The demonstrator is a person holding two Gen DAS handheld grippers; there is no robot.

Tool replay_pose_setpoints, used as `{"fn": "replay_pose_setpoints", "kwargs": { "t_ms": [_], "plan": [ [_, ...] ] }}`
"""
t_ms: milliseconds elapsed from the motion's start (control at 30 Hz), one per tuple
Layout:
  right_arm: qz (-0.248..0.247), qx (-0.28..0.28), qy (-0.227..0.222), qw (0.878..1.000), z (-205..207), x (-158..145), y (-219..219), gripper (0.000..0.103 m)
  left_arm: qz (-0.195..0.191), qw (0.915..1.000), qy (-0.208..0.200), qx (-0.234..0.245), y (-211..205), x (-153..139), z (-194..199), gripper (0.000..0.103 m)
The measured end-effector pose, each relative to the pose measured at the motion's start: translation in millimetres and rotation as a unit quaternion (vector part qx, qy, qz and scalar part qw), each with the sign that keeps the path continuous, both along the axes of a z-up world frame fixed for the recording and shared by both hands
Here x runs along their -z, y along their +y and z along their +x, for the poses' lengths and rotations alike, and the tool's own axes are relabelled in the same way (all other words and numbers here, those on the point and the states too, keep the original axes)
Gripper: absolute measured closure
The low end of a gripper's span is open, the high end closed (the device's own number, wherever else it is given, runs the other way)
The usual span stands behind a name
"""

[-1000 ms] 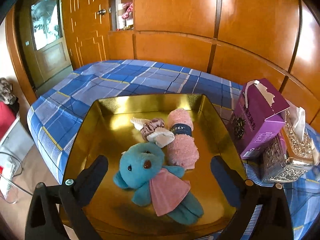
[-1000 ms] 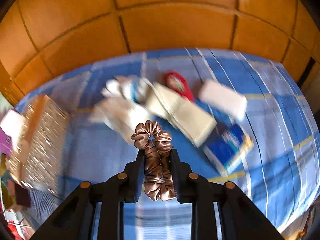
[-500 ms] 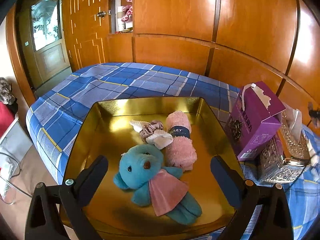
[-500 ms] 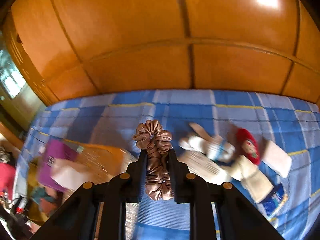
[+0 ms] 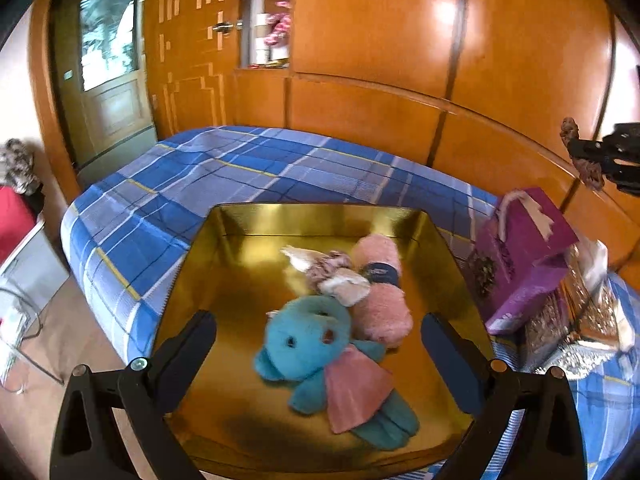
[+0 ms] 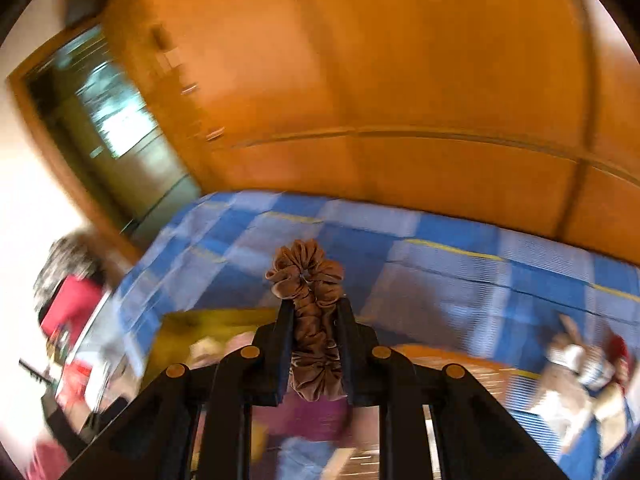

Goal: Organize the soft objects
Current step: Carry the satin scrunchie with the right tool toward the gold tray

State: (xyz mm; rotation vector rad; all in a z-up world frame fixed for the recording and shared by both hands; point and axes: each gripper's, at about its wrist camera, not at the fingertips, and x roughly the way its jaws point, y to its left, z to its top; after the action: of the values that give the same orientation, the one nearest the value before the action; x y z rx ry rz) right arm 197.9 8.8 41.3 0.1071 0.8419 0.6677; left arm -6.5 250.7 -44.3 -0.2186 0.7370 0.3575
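The right tongs (image 6: 312,312) squeeze a shiny, ruffled brown scrunchie (image 6: 310,300) tight, up in the air above the blue checked bed (image 6: 460,280). The left tongs (image 5: 320,332) stand wide apart with nothing in them, over a shiny gold tray (image 5: 240,280) on the bed. Inside lie a fuzzy teal bear (image 5: 308,340), a fluffy pink rolled towel (image 5: 382,304) and another scrunchie (image 5: 326,268).

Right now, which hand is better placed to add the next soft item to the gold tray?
Right. The right gripper is shut on a brown scrunchie, held in the air beside the gold tray. The left gripper is open and empty.
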Motion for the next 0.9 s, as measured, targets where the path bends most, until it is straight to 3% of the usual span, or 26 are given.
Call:
{"fn": "replay_pose_setpoints", "kwargs": {
  "t_ms": [100,233,400,567,833,900],
  "plan": [
    [-0.007,-0.066,0.000,0.998,-31.0,8.0,42.4,0.084,-0.005,0.9997,-0.005,-0.025,15.7,-1.0,-4.4,0.000],
    [-0.040,-0.116,0.020,0.992,-67.2,40.0,82.6,0.084,-0.008,0.9987,-0.013,-0.048,29.5,-2.3,-9.1,0.000],
    [-0.085,-0.132,0.057,0.986,-88.6,90.7,108.7,0.080,-0.012,0.9984,-0.019,-0.052,34.0,-4.6,-11.1,0.000],
    [-0.110,-0.126,0.056,0.984,-97.9,110.0,112.5,0.065,-0.009,0.9987,-0.020,-0.045,30.5,-4.5,-10.4,0.000],
    [-0.114,-0.109,-0.010,0.987,-117.9,95.3,97.6,0.058,0.000,0.9991,-0.021,-0.036,22.0,-6.4,-10.3,0.000],
    [-0.108,-0.094,-0.055,0.988,-127.8,85.1,89.3,0.046,0.004,0.9992,-0.025,-0.032,19.4,-9.5,-10.7,0.000]
  ]
}}
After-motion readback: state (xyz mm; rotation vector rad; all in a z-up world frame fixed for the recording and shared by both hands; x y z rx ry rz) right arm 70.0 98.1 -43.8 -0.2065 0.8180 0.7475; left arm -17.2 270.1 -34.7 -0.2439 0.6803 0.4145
